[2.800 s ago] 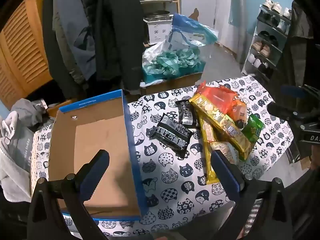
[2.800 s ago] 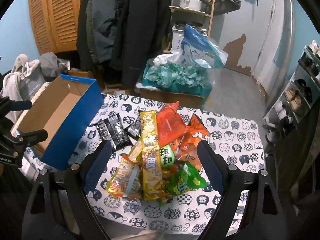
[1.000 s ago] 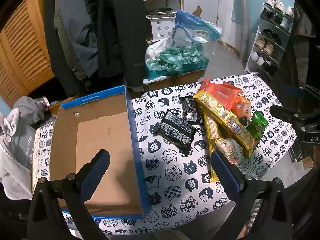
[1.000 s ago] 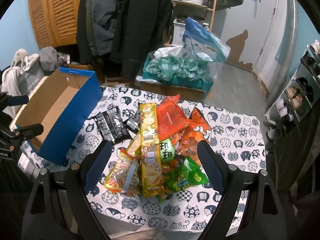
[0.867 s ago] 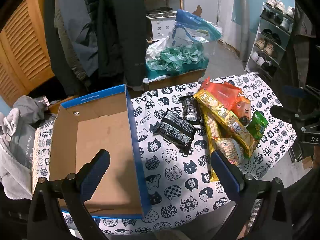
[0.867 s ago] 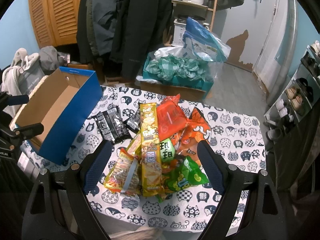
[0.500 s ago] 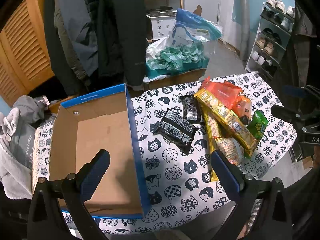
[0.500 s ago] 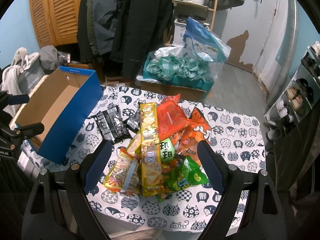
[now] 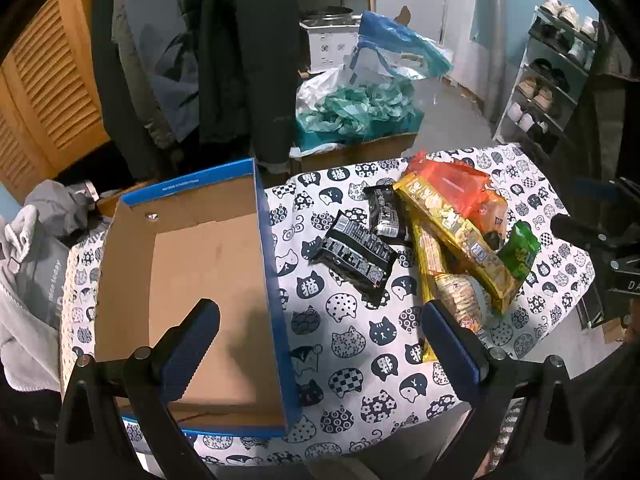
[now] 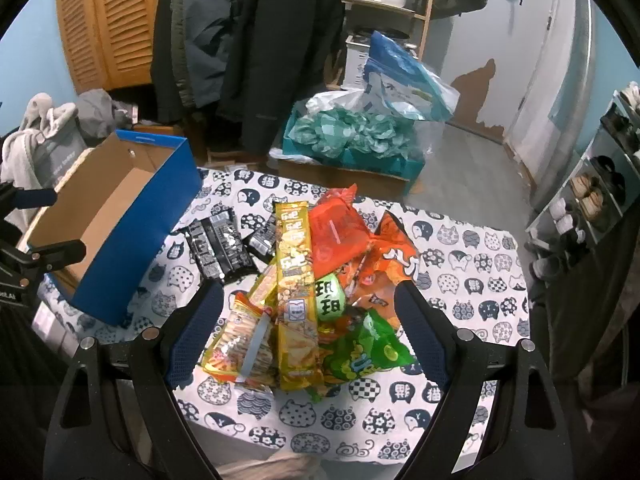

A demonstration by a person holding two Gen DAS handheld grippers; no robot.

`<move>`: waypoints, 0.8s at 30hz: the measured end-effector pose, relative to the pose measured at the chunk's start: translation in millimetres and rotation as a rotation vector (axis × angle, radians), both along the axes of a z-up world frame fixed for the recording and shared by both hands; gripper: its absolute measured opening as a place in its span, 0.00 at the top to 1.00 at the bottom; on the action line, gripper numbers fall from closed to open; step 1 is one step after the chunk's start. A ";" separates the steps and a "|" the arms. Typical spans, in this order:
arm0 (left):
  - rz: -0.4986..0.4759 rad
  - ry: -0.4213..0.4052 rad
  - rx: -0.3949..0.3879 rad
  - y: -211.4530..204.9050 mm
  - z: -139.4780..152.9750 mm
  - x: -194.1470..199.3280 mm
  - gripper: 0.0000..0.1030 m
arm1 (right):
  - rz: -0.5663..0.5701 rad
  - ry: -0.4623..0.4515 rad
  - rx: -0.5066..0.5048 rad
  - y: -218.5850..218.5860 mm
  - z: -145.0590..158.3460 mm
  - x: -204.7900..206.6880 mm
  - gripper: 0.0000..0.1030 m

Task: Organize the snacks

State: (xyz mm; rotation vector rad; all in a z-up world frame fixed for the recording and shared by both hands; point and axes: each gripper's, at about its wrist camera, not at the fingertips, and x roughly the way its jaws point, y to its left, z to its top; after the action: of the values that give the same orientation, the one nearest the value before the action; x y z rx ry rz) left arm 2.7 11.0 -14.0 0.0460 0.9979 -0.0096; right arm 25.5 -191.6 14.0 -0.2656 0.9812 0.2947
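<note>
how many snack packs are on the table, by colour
black packs: 2
yellow packs: 3
orange packs: 2
green packs: 2
total: 9 that show; the pile may hide more

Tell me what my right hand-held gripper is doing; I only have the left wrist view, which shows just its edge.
Observer: The right hand-held gripper is open and holds nothing. Its fingers frame the near end of the snack pile.
Operator: Is anything in that pile hidden from me?
Observer: Yes. A round green packet with white characters sits tucked between the long yellow packet and the crumpled orange bag.
</note>
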 end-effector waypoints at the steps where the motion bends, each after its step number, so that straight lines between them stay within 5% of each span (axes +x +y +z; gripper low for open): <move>1: 0.001 0.002 0.000 0.1 0.2 0.6 0.01 | -0.002 0.001 0.001 -1.7 -0.3 0.2 0.17; 15: 0.026 0.014 0.022 0.4 -6.4 9.4 0.01 | -0.041 0.008 -0.021 -17.8 -4.4 3.5 0.17; 24: 0.061 0.096 -0.028 0.1 -29.6 30.0 0.01 | -0.129 0.056 -0.040 -45.3 -22.0 16.2 0.17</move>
State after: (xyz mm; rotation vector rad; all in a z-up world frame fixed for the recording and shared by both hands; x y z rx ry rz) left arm 32.7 11.1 -43.5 -0.0104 1.0948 0.0309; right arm 41.8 -236.9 -7.9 -0.2307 1.0555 0.1657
